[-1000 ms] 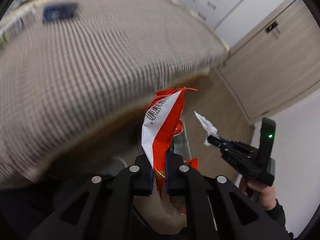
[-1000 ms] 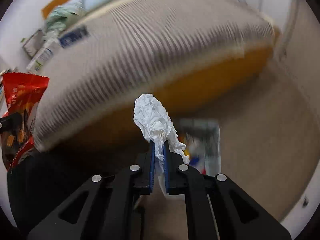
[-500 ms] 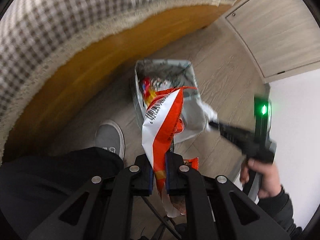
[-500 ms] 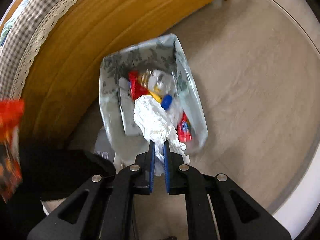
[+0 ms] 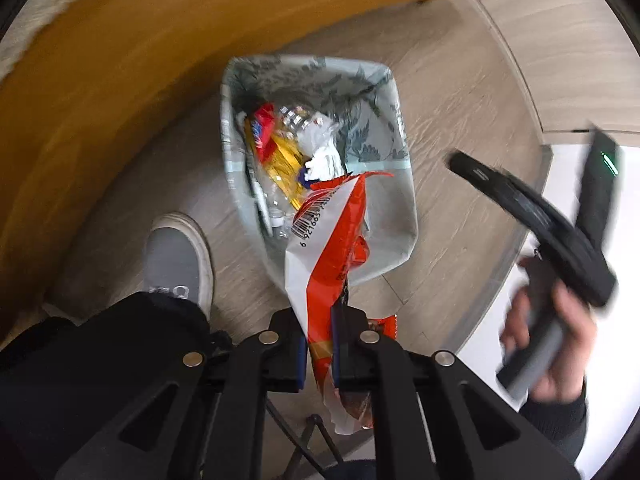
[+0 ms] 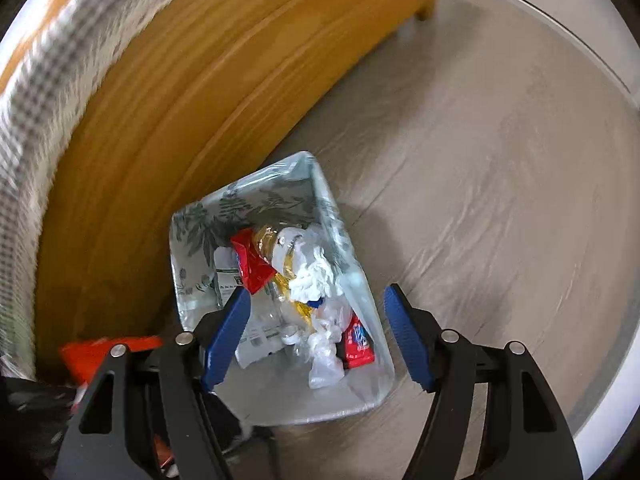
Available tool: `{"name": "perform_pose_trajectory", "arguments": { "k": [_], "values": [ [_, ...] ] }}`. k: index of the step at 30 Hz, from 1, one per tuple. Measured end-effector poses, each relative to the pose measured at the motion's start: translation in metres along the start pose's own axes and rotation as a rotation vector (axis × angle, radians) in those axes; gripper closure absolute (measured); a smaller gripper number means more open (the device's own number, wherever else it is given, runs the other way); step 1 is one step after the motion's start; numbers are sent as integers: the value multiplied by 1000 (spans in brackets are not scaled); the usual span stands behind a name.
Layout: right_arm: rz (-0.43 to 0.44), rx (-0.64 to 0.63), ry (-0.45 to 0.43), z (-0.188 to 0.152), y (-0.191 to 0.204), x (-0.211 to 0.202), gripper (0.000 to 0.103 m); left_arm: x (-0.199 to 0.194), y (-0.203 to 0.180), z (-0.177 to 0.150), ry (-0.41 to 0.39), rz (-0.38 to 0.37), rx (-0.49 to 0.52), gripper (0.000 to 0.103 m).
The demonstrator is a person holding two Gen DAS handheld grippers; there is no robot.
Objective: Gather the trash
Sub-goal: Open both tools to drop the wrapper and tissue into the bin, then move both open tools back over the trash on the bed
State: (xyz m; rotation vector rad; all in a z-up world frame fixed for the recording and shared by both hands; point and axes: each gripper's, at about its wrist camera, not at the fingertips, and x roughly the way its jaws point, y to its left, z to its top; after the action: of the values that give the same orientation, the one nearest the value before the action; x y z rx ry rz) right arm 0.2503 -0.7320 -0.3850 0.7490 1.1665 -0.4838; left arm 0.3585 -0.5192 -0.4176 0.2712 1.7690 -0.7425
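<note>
My left gripper (image 5: 320, 350) is shut on a red and white snack wrapper (image 5: 328, 248) and holds it above the near edge of a trash bin (image 5: 396, 128) lined with a leaf-print bag. My right gripper (image 6: 316, 336) is open and empty, right above the same bin (image 6: 320, 184). The crumpled white tissue (image 6: 316, 276) lies in the bin on top of bottles and wrappers. In the left wrist view the right gripper (image 5: 532, 220) is blurred at the right, beside the bin. The wrapper shows at the lower left of the right wrist view (image 6: 96, 354).
The bin stands on a wood-look floor (image 6: 500, 160) next to an orange wooden bed frame (image 6: 180, 112) with a checked cover. My grey shoe (image 5: 176, 260) and dark trouser leg are left of the bin. A wooden door (image 5: 560, 40) is at the far right.
My right gripper has opened and the white tissue has dropped into the bin. Both grippers have moved closer over the bin. The left gripper still holds the wrapper.
</note>
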Motion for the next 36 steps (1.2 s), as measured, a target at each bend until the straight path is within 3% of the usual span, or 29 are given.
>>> {"name": "perform_pose_trajectory", "arguments": {
  "k": [3, 5, 6, 7, 11, 15, 22, 27, 31, 36],
  "values": [
    [-3, 65, 11, -20, -19, -8, 36, 20, -9, 20, 23, 4, 20, 96],
    [-16, 75, 26, -31, -25, -13, 36, 33, -12, 31, 22, -10, 39, 69],
    [-31, 62, 45, -39, -27, -13, 36, 43, -11, 35, 30, 36, 24, 30],
    [-39, 49, 56, -44, -27, -13, 36, 50, -7, 36, 29, 72, 2, 21],
    [-75, -9, 81, -60, -22, -12, 36, 57, -4, 30, 55, 152, 35, 20],
    [-85, -24, 97, -67, -14, -11, 36, 35, 2, 26, -7, 129, -6, 20],
    [-130, -100, 78, -69, 10, -31, 36, 9, -1, 6, -57, 162, 0, 20],
    [-187, -125, 54, -65, 25, -51, 36, -23, -14, -24, -175, 238, 105, 20],
    [-228, -140, 12, -64, 39, -74, 36, -61, -13, -44, -281, 148, 111, 20],
    [-257, -154, -48, -57, 62, -104, 36, -120, -1, -59, -415, 89, 115, 20]
  ]
}}
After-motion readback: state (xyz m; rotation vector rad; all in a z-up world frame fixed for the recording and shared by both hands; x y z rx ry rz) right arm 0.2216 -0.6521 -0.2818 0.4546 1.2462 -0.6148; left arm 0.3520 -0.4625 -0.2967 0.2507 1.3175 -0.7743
